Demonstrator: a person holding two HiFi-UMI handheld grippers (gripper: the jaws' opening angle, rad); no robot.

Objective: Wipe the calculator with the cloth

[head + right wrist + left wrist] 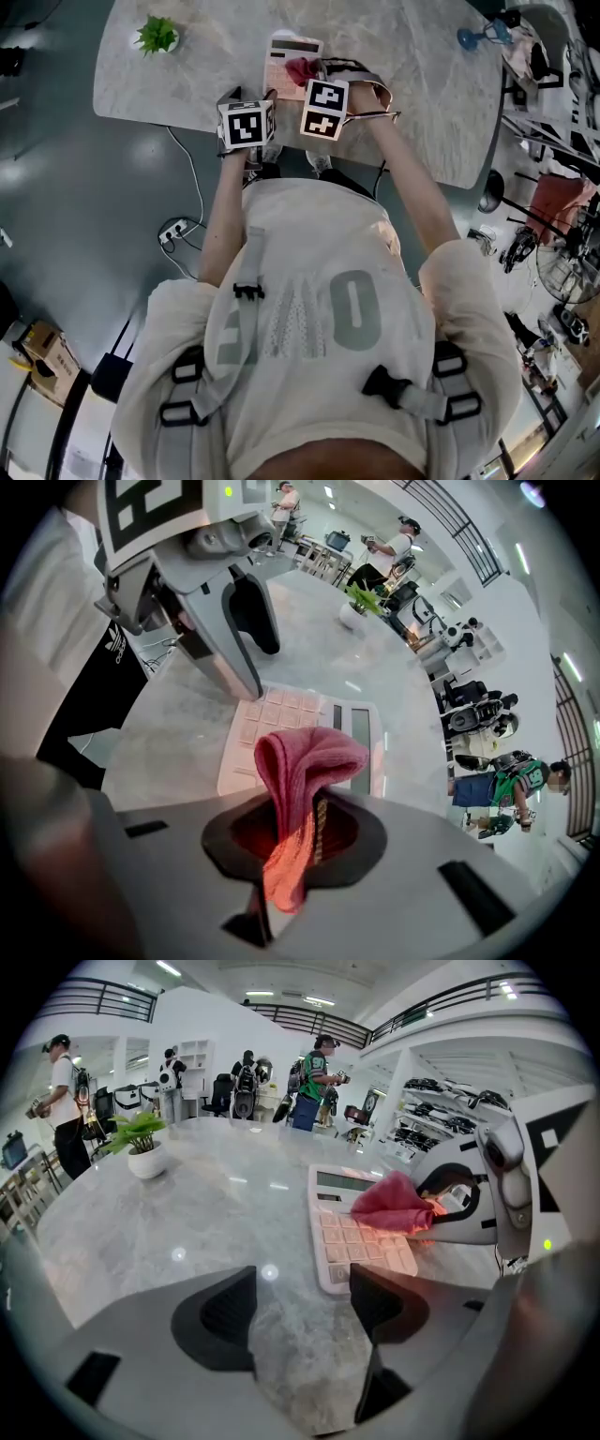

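Observation:
A white calculator (285, 58) (349, 1232) (291, 724) lies flat on the marble table (187, 66). A folded pink cloth (302, 69) (394, 1204) (305, 771) rests on its keys, and my right gripper (295, 841) (323, 80) is shut on that cloth, reaching in from the calculator's right side. My left gripper (300, 1312) (258, 98) stands open at the calculator's near left corner, with bare tabletop between its fingers. The right jaw tip is next to the calculator's bottom edge.
A small potted plant (157, 37) (139, 1143) stands at the table's far left. A blue object (478, 36) sits at the far right of the table. Several people stand in the room beyond (66, 1101). A cable and power strip (178, 228) lie on the floor.

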